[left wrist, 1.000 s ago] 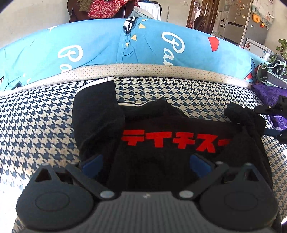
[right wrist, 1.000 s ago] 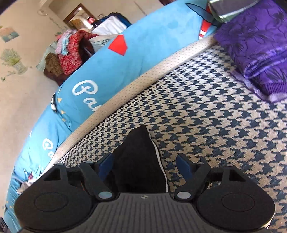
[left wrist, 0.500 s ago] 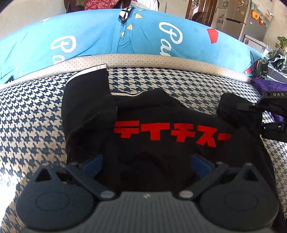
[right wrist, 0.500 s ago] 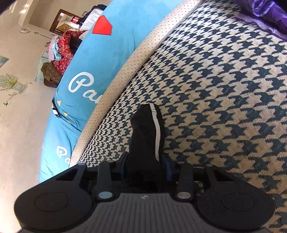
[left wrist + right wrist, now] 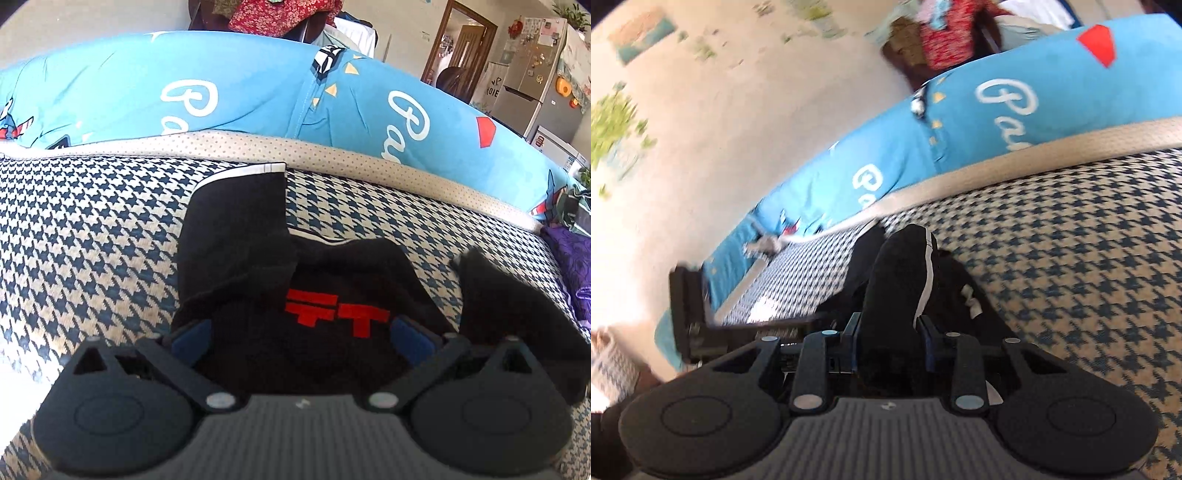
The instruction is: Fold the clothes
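Right hand-held gripper (image 5: 888,341), jaws just closed, is clamped on black shirt (image 5: 317,325) sleeve (image 5: 905,280), now carried over the red lettering (image 5: 334,312); left hand-held gripper (image 5: 301,338) is held open.

Your right gripper (image 5: 889,341) has just closed its jaws on the black sleeve (image 5: 901,273) above the houndstooth bed (image 5: 1071,258).

Crumpled black red-lettered shirt (image 5: 325,332) on bed

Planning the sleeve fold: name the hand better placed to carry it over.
Right. The right gripper is shut on the black white-striped sleeve. The left gripper stands open over the black red-lettered shirt, gripping nothing.
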